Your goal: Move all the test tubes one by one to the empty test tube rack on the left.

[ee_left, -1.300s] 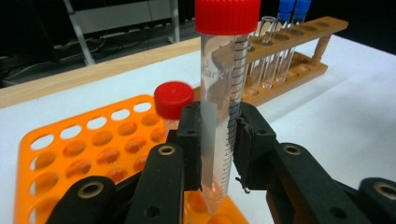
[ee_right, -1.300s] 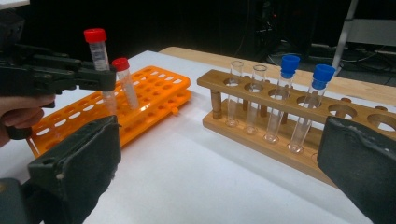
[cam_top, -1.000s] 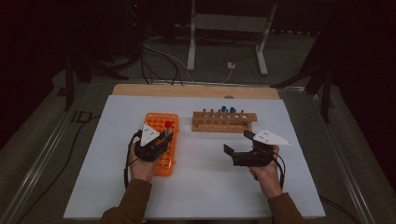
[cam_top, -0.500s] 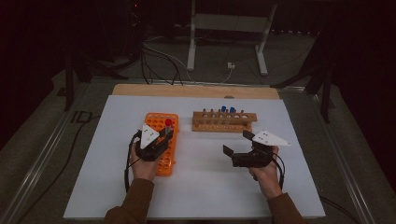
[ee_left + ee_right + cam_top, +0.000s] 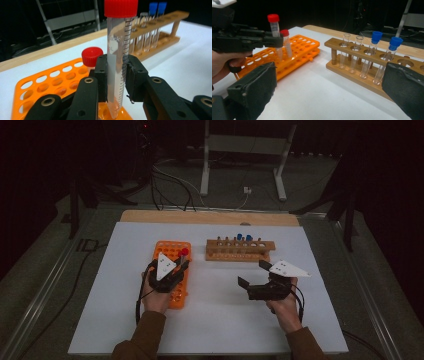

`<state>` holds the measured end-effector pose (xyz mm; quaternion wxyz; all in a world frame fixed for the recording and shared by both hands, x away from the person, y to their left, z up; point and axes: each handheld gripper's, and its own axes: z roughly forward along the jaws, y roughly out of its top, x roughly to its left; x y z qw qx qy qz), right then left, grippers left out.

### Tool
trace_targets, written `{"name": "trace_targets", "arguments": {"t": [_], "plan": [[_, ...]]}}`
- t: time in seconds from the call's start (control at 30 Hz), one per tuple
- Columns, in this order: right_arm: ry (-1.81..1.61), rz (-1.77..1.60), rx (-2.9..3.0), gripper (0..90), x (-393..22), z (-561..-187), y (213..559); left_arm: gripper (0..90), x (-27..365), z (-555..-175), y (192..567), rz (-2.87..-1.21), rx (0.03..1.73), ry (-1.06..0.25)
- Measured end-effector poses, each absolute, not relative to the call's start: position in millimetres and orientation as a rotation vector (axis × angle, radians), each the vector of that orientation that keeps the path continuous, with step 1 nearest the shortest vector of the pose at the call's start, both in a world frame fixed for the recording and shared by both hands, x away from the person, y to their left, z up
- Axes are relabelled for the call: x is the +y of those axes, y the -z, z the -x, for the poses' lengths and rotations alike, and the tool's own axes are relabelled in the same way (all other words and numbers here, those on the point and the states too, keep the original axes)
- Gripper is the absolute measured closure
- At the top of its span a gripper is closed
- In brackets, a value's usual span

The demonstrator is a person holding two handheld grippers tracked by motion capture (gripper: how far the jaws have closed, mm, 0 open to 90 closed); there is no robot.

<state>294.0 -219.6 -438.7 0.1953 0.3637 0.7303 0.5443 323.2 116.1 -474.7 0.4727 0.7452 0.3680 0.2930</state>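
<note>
- nothing has shifted since the earlier frame; both hands sit as before.
- high view: left claw [image 5: 181,265] over orange rack [image 5: 170,251], right claw [image 5: 252,274] idle above desk [image 5: 225,330].
- left gripper view: pads pinch red-capped tube [image 5: 117,50] upright, tip at a rack hole, mid-transfer by the look.
- right gripper view: jaws wide, empty, facing wooden rack [image 5: 362,72], likely waiting.

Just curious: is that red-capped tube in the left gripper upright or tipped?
Upright: the tube stands vertical between the left gripper pads, tip over the orange rack.

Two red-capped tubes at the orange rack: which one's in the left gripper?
The taller-standing red-capped tube, clamped between the left gripper pads. The other red-capped tube sits lower in the orange rack, ungripped.
</note>
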Motion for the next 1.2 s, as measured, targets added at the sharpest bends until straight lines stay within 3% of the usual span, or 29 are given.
{"name": "trace_targets", "arguments": {"t": [1.2], "plan": [[-1.500, -1.031, 2.075, 0.7, -216, -296, 443, 74.8, 117, -334, 484, -2.002, 1.156, -0.530]]}}
